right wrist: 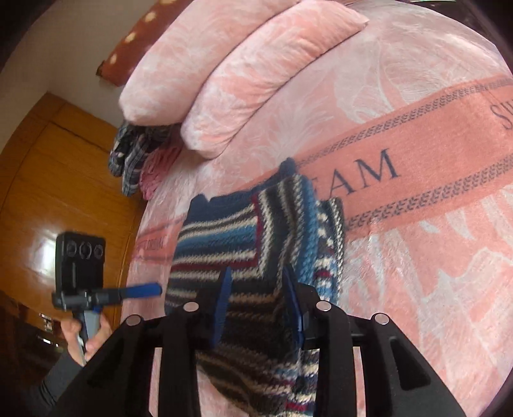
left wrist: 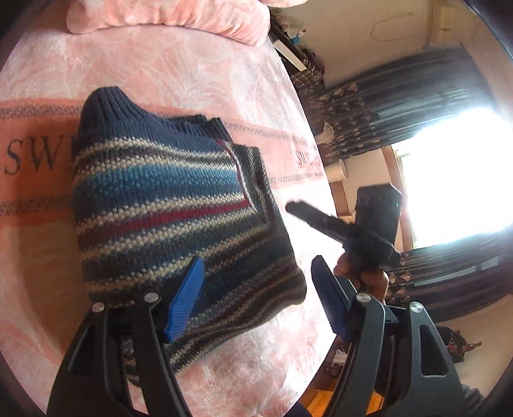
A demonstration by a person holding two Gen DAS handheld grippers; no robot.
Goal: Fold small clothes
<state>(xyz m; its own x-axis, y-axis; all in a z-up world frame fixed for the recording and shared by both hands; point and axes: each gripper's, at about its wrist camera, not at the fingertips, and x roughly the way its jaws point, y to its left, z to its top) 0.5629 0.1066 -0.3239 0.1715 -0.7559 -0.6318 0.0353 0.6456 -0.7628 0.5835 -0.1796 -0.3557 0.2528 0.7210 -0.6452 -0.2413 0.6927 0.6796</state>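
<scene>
- A striped knit sweater (left wrist: 166, 205) is lying folded on a pink blanket (left wrist: 179, 73) that is covering the bed, partly across the blanket's salmon band with dark lettering (right wrist: 378, 170).
- In the left wrist view, the sweater's long axis is running from the ribbed navy collar end (left wrist: 105, 106), which is pointing away toward the pillows (left wrist: 166, 16), down to the near end beneath the tongs; its stripes are running crosswise to that axis.
- The left gripper (left wrist: 256, 298) is hovering over the sweater's near end with its blue-padded tongs spread wide and nothing between them; one pad (left wrist: 186, 298) is showing over the knit, the other (left wrist: 330, 298) past the sweater's right edge.
- The right gripper (right wrist: 259, 308) is standing with its tongs at a narrower gap, and a raised fold of the sweater (right wrist: 256, 250) is sitting between the blue pads; whether they are actually pinching it, I cannot tell.
- In the right wrist view, the other gripper (right wrist: 141, 292) is showing at the left, held by a hand (right wrist: 86, 336) in a dark sleeve, apart from the sweater's edge.
- Two pink pillows (right wrist: 224, 64) are lying at the head of the bed, with a bunch of plaid cloth (right wrist: 134, 154) beside them.
</scene>
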